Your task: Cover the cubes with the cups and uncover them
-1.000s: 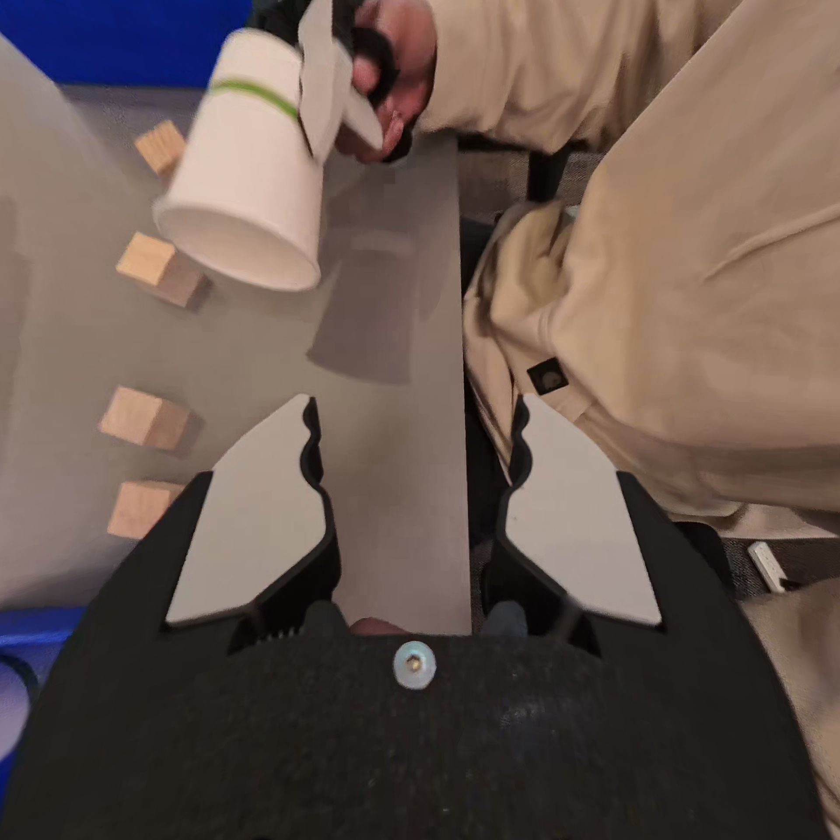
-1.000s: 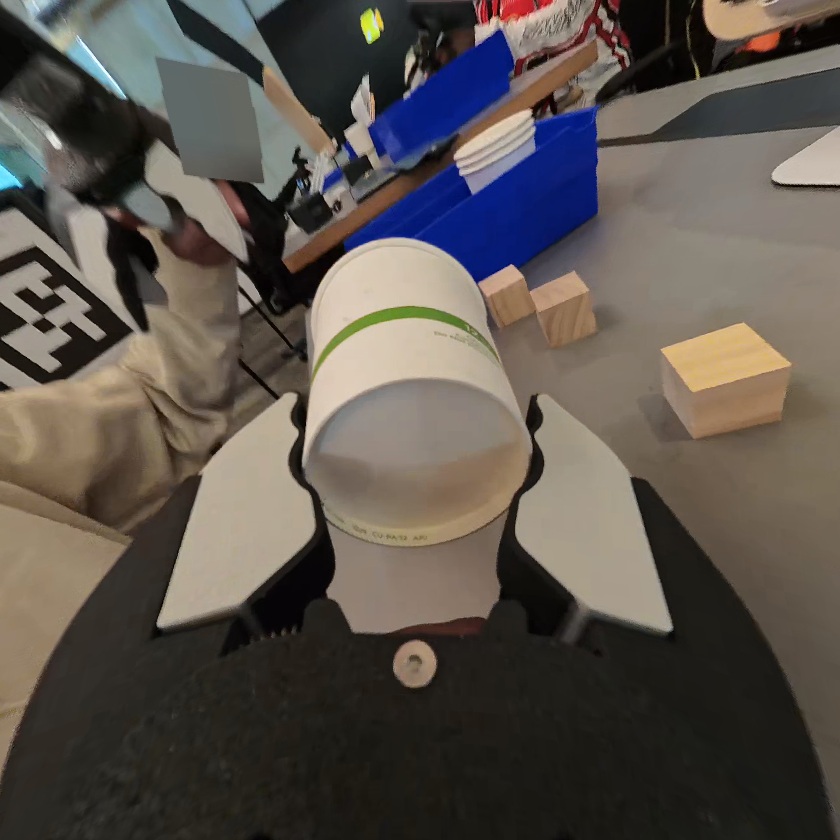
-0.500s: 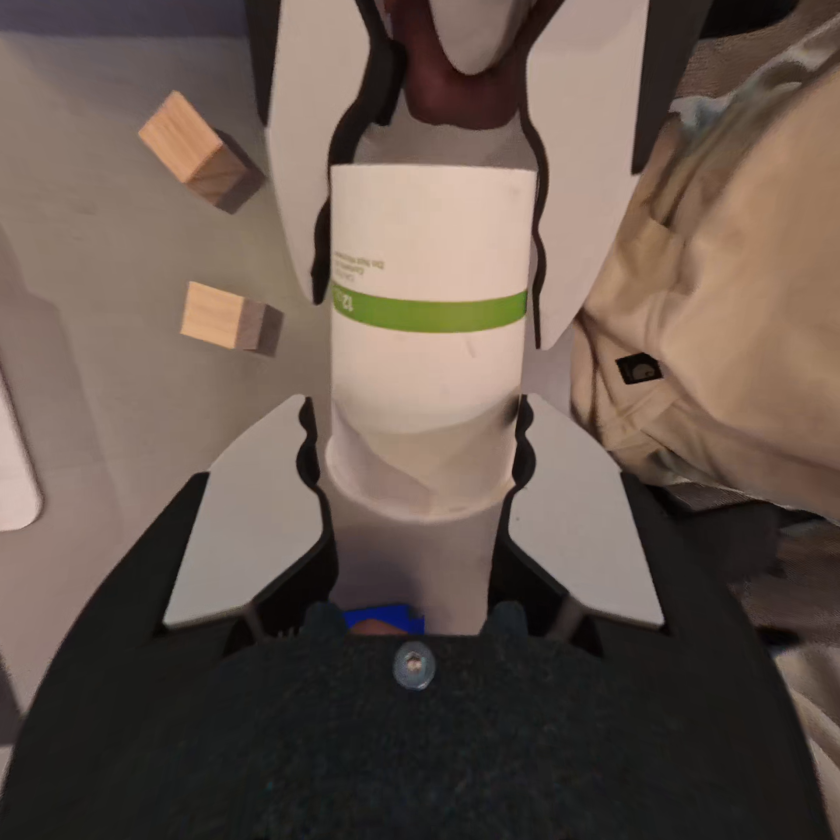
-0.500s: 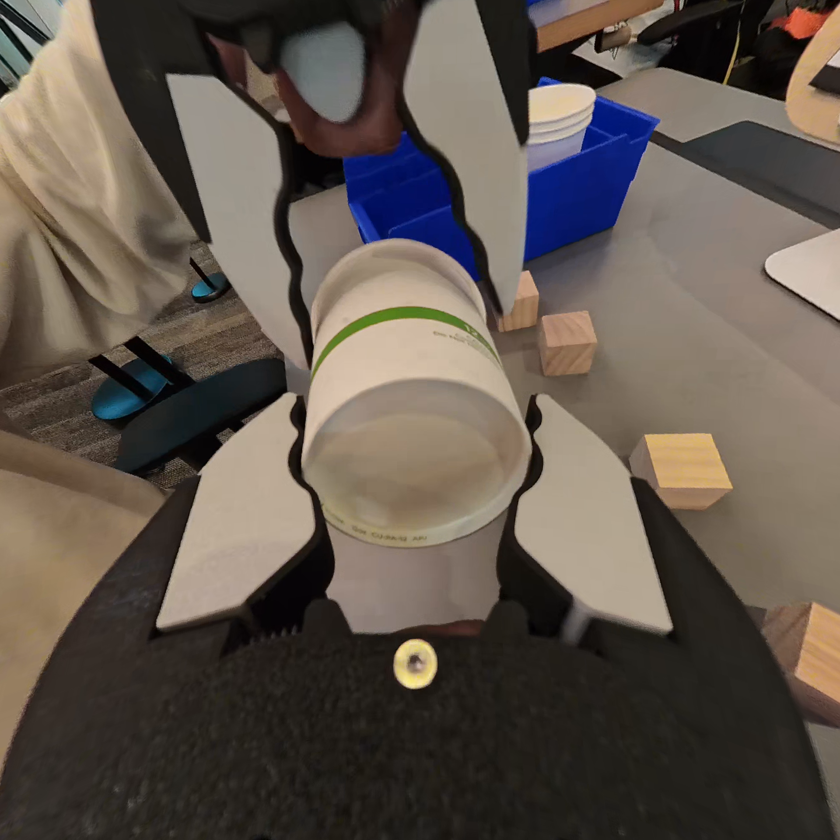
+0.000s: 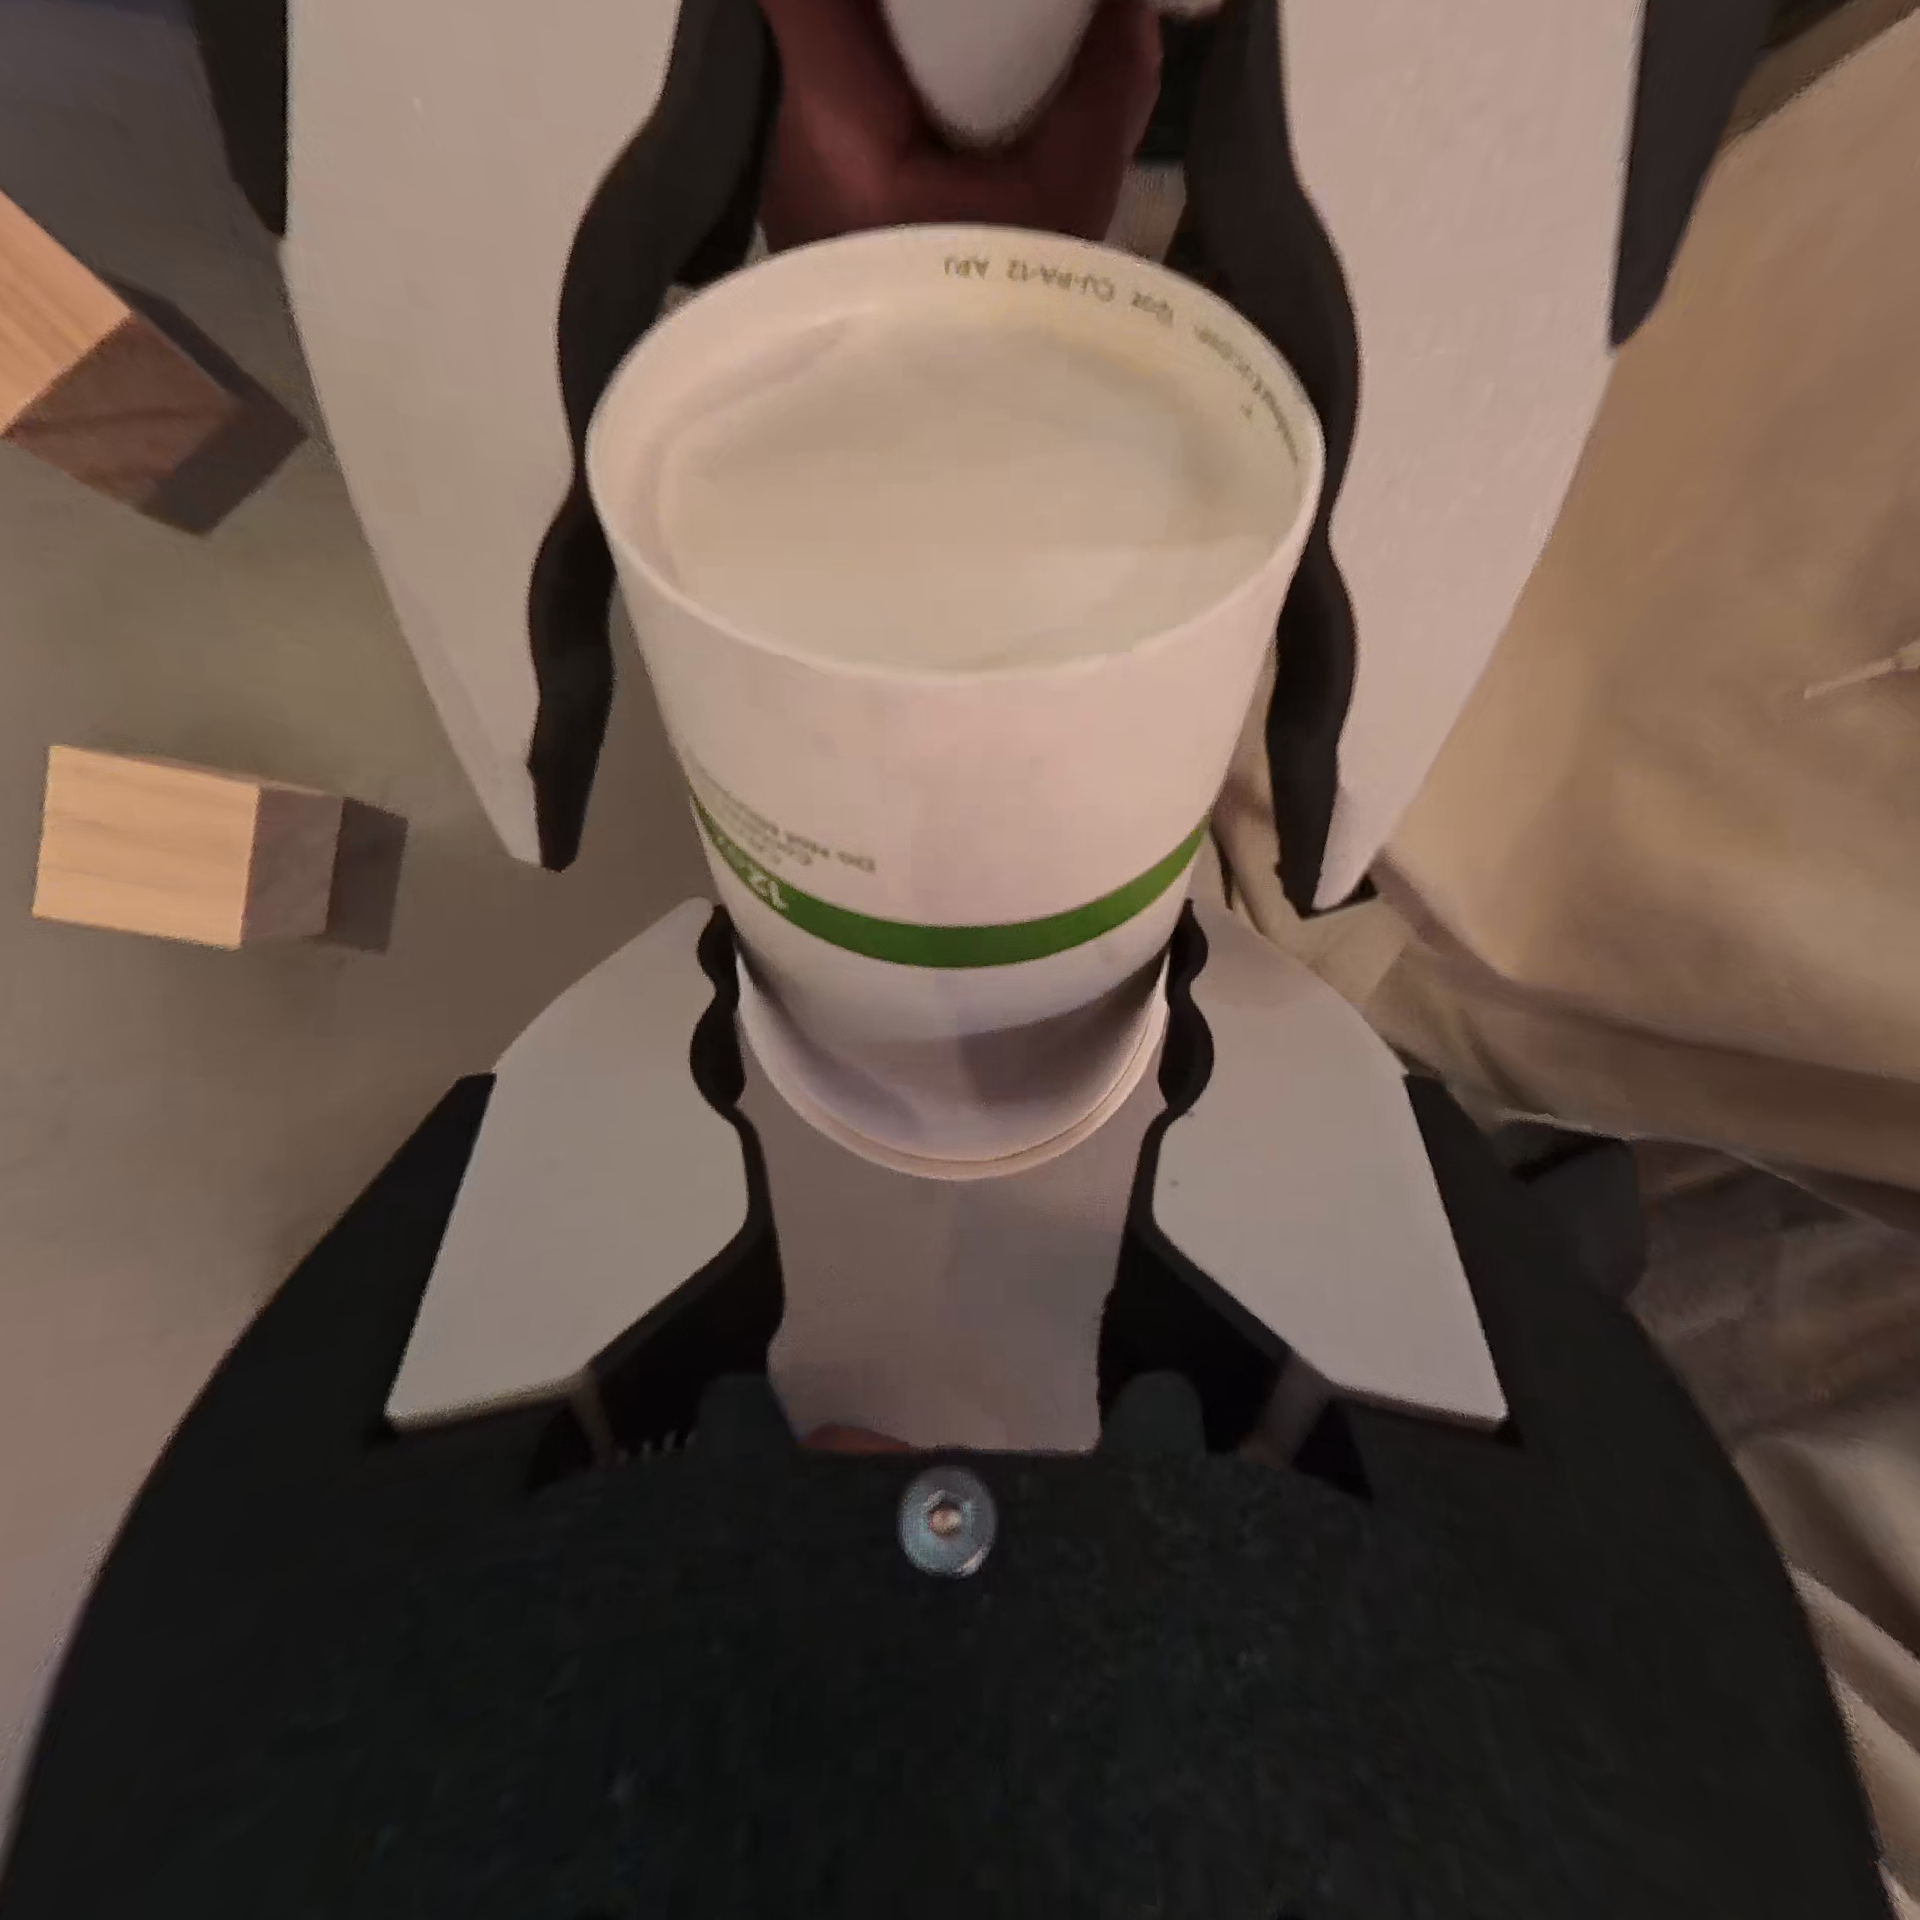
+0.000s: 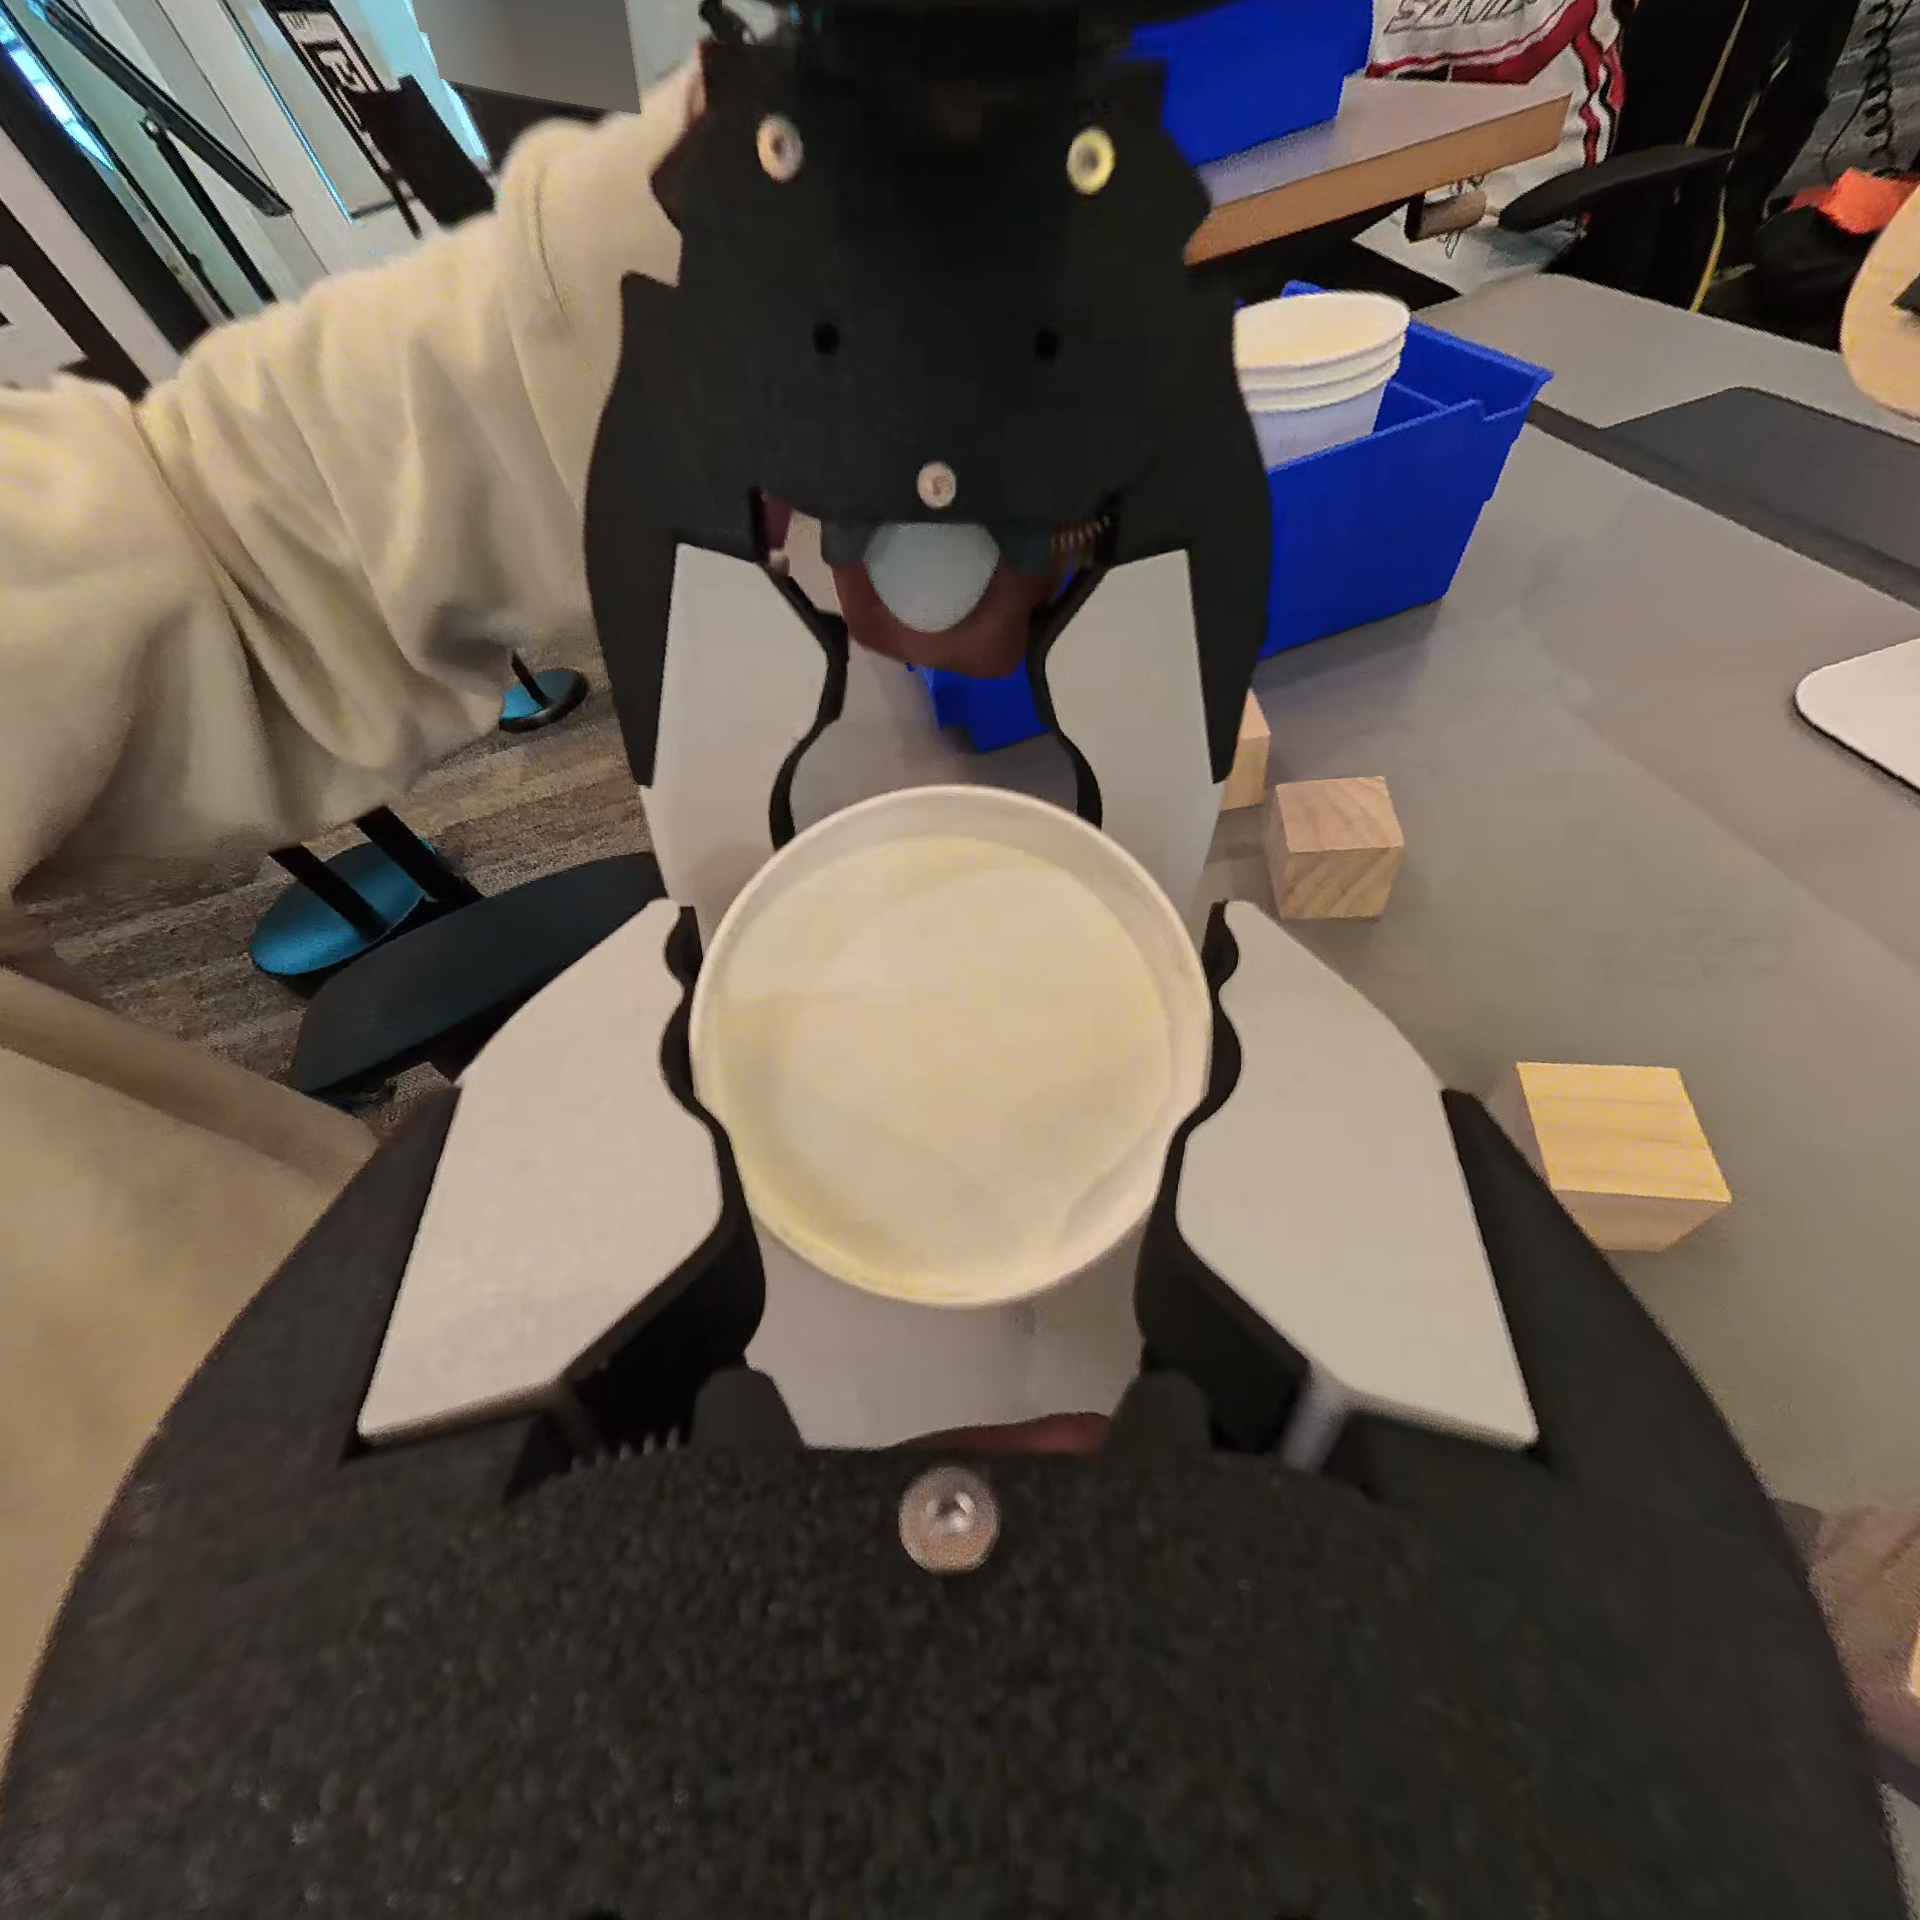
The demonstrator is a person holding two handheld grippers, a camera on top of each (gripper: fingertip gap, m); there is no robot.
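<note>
A white paper cup with a green band (image 5: 935, 727) hangs in the air between both grippers, above the grey table (image 6: 1558, 935). My right gripper (image 6: 948, 920) is shut on its base end, and the base (image 6: 945, 1049) faces that camera. My left gripper (image 5: 951, 935) is open, with its fingers on either side of the rim end, close to or just touching it. The two grippers face each other. Wooden cubes lie on the table (image 5: 187, 842) (image 5: 104, 384) (image 6: 1335, 847) (image 6: 1616, 1148).
A blue bin (image 6: 1403, 540) with a stack of white cups (image 6: 1320, 353) stands at the back of the table. A white flat object (image 6: 1870, 707) lies at the right edge. The person's beige clothing (image 5: 1610, 727) is right beside the grippers.
My right gripper has carried the cup across to my left gripper. The cup's rim end has come between my left fingers, whose gap has not narrowed.
</note>
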